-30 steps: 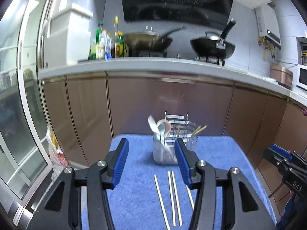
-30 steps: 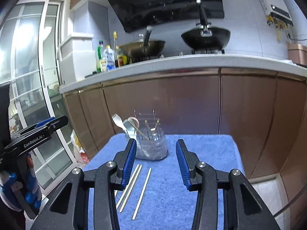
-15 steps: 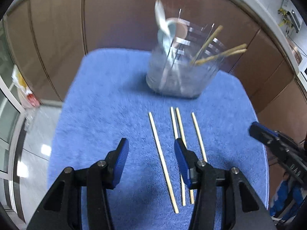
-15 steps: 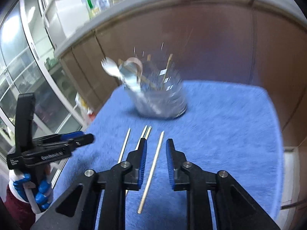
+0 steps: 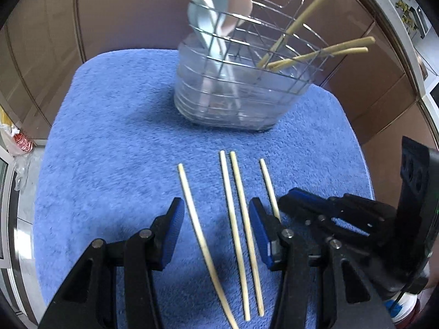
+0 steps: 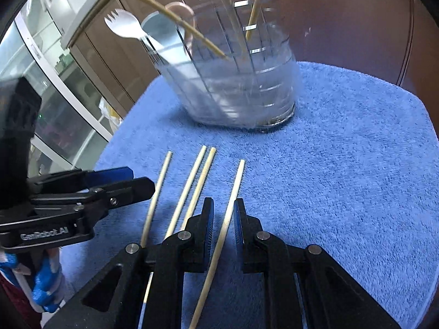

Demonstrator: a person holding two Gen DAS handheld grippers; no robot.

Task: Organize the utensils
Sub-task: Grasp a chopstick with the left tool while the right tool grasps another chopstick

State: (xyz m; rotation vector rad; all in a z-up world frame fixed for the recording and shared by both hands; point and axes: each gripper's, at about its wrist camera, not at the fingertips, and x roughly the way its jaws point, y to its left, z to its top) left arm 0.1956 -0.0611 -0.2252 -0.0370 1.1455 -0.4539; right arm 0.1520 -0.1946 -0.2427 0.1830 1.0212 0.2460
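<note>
Several pale wooden chopsticks lie side by side on a blue towel (image 5: 109, 126). A clear wire-framed utensil holder (image 5: 236, 82) stands at the towel's far side with spoons, a spork (image 6: 123, 26) and chopsticks in it. My left gripper (image 5: 215, 230) is open and low over the towel, straddling three chopsticks (image 5: 236, 208). My right gripper (image 6: 222, 216) is narrowly open around the rightmost chopstick (image 6: 233, 192), its pads close to the stick on both sides but apart from it. The right gripper shows in the left wrist view (image 5: 315, 205).
Brown cabinet fronts (image 5: 123, 8) stand behind the towel. A glass door (image 6: 55, 96) is on the left. The towel (image 6: 343, 164) is bare to the right of the chopsticks.
Both grippers have dropped and tilted down toward the chopsticks. The right gripper has narrowed its jaws around the rightmost chopstick. The left gripper has stayed open.
</note>
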